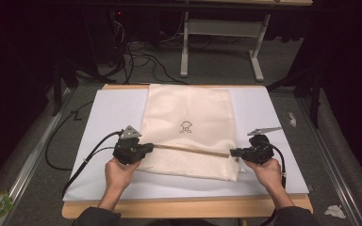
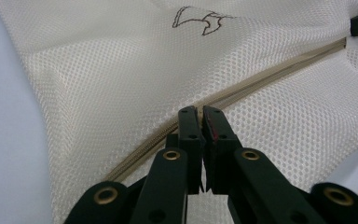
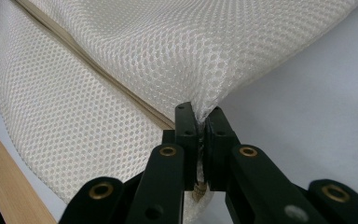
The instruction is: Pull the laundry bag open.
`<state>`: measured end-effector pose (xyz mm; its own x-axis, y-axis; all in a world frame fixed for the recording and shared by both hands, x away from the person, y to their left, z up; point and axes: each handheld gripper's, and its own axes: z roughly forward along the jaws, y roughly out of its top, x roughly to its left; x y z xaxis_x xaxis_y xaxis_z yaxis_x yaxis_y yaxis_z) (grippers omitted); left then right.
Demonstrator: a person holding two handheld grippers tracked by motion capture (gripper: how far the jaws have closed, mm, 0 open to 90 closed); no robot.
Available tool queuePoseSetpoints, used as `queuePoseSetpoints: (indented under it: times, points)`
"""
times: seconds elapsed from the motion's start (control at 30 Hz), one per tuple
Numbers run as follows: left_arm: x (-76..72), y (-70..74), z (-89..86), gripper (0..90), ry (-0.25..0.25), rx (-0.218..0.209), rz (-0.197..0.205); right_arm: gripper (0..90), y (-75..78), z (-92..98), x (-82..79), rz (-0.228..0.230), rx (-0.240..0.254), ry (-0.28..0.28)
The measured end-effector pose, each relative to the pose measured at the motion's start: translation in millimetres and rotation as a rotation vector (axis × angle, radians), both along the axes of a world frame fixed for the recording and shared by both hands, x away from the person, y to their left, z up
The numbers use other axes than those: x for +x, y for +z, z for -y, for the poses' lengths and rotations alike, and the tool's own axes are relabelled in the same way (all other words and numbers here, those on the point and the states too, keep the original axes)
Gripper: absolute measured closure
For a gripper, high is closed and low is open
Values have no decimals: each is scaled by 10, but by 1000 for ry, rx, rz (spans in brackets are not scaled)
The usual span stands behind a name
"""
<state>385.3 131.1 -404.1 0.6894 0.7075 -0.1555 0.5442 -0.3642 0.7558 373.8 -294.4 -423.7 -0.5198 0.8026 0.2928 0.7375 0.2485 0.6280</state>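
Mesh bag: cream, flat on a white sheet over the tabletop, zipper running across its near part.

Left gripper: at the bag's left edge, jaws closed on the zipper's left end.

Right gripper: at the bag's right edge, jaws clamped on a pinch of mesh by the zipper's right end.

Risk, judged: both holds are thin. Pulling the hands apart could slip the mesh from the right gripper or drag the whole bag off the sheet, and an uneven pull would buckle the zipper.

Views: the high view gives the whole bag, its printed logo and both hands. The left gripper view gives the zipper's curve up to the jaws. The right gripper view gives the mesh tented between the jaws.
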Motion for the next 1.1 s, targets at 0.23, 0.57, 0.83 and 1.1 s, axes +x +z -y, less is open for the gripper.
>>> queuePoseSetpoints:
  times: [0.23, 0.57, 0.83, 1.1]
  points:
    - [6, 6, -13, 873, 9, -4, 1, 877, 12, -4, 6, 4, -3, 3]
    - [17, 37, -154, 873, 43, -1, 0, 877, 35, 47, 14, 4, -20, -14]
    - [17, 40, -176, 873, 47, 2, 2, 877, 32, 63, 21, 6, -24, -16]
    - [20, 54, -236, 873, 63, 1, 6, 877, 34, 104, 28, 5, -32, -31]
